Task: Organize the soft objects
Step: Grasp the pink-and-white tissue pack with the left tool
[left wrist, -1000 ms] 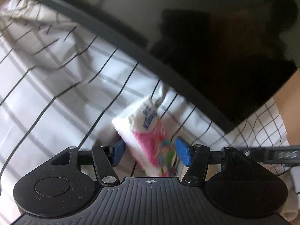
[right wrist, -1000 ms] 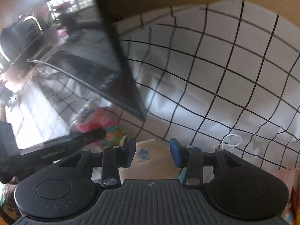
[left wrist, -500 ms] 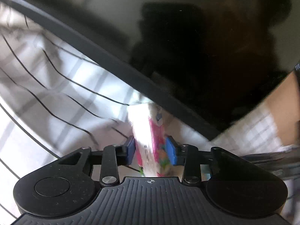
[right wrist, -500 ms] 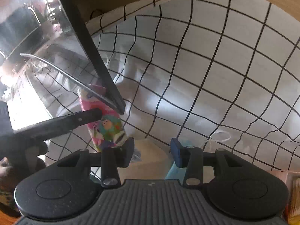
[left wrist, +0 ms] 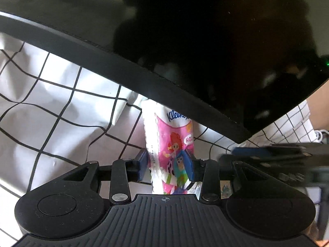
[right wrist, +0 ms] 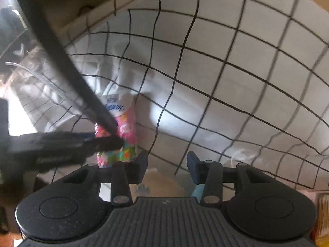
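Pink-and-white plastic wraps a Kleenex tissue pack (left wrist: 170,144), pinched upright between the blue pads of the left gripper (left wrist: 166,165), likely so it can be carried clear of the black monitor (left wrist: 205,51) over the grid-patterned cloth (left wrist: 61,107). The right gripper (right wrist: 167,165) hovers alongside, parted and holding nothing.

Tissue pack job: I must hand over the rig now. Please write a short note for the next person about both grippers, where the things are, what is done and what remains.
Left gripper: shut on the tissue pack, pack upright, its top under the edge of the black glossy panel.
Right gripper: open, holding nothing, over the checked cloth.
Done: pack is grasped.
Left: carry the pack to its place and release it; the destination is not visible in either view.
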`<action>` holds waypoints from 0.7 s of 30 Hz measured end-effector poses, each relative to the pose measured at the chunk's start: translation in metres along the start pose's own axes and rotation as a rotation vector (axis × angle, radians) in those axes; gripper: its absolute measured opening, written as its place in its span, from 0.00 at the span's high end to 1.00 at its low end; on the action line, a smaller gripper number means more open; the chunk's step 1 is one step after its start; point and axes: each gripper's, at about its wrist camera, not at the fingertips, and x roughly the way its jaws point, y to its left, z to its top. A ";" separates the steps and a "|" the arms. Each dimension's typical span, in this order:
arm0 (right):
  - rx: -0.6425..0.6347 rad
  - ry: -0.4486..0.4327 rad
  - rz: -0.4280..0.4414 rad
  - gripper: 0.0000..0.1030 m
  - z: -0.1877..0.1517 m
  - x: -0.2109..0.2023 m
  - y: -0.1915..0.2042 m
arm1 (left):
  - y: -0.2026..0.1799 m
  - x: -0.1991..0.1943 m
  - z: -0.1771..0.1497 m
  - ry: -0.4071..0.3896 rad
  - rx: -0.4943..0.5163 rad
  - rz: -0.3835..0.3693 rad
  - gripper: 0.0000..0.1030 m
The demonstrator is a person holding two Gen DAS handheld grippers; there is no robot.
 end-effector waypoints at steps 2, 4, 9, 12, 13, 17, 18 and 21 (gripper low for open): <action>-0.002 0.036 0.012 0.78 0.003 0.012 0.006 | 0.006 -0.006 -0.001 0.003 0.016 -0.018 0.60; 0.001 0.062 0.057 0.80 0.001 0.020 0.012 | 0.011 -0.013 -0.002 0.001 0.022 -0.036 0.60; 0.022 0.076 0.095 0.80 -0.004 0.016 0.012 | 0.016 -0.028 0.001 -0.034 0.015 0.004 0.60; 0.000 0.022 0.054 0.80 -0.007 -0.012 0.001 | -0.002 -0.023 0.004 -0.022 0.079 0.084 0.60; -0.003 0.000 0.036 0.79 -0.008 -0.023 -0.006 | -0.012 -0.019 0.006 -0.015 0.112 0.117 0.58; 0.024 -0.097 -0.012 0.54 -0.011 -0.061 -0.035 | -0.042 -0.009 0.010 0.009 0.240 0.236 0.55; 0.026 -0.123 -0.028 0.50 -0.013 -0.068 -0.040 | -0.049 -0.006 0.011 0.019 0.264 0.259 0.52; 0.020 -0.162 -0.055 0.48 -0.019 -0.079 -0.048 | -0.065 0.008 0.017 0.057 0.321 0.324 0.47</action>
